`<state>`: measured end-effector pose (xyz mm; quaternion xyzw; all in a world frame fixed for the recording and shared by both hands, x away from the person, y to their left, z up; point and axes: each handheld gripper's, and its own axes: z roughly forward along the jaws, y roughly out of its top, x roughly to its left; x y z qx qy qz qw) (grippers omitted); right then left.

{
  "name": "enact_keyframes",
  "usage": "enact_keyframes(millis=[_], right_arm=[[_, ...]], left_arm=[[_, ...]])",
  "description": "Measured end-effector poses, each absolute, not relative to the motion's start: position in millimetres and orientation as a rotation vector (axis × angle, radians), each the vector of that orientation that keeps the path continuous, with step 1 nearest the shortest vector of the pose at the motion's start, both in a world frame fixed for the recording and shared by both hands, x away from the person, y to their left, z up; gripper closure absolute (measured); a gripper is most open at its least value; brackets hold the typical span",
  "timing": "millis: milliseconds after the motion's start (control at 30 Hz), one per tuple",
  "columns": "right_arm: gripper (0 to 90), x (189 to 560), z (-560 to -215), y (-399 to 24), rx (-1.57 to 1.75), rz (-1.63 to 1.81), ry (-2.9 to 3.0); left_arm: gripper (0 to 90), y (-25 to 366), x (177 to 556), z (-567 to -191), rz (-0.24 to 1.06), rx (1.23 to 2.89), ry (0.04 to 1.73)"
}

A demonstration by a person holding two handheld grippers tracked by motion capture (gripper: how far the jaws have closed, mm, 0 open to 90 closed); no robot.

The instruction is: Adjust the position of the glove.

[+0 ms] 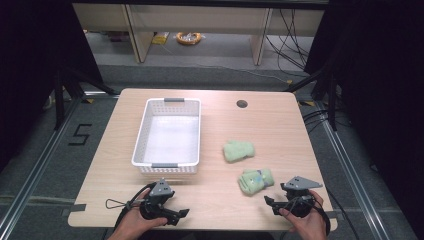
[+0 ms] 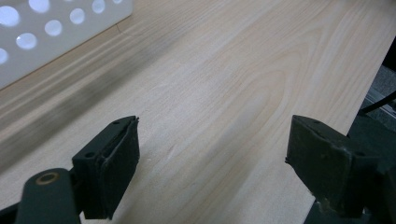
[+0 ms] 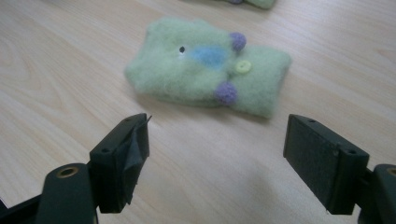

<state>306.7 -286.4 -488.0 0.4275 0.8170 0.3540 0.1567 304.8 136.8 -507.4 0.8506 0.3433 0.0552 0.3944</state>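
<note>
Both grippers sit low at the near table edge, jaws spread, nothing between them. Left gripper (image 1: 184, 213) is at bottom left of centre in the high view, released, just below the white perforated basket (image 1: 141, 137); in the left gripper view its jaws frame bare wooden table (image 2: 224, 93), with the basket wall (image 2: 51, 32) in the upper left corner. Right gripper (image 1: 268, 202) is at bottom right in the high view, also released, near the decorated green mitten (image 1: 255, 180) but not touching it. In the right gripper view that mitten (image 3: 205, 70) lies flat at upper centre, showing a blue patch, a yellow button and purple pompoms. The second green mitten (image 1: 238, 150) lies just above it, right of the basket.
</note>
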Motion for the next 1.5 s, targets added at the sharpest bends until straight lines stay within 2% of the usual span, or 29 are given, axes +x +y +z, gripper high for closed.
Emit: enact_keyframes(millis=[667, 1033, 1500], right_arm=[[31.7, 321.7, -473.8, -277.5, 1.221, 1.035, 2.315], [38.3, 354.2, -445.6, -265.2, 1.2, 1.094, 2.295], [42.8, 406.0, -439.4, -240.5, 1.159, 1.08, 2.318]], left_arm=[[16.7, 137.1, 304.7, -507.3, 0.14, 2.154, 0.872], [16.7, 136.2, 303.8, -507.5, 0.138, 2.121, 0.896], [16.7, 139.1, 305.0, -507.0, 0.139, 2.146, 0.882]])
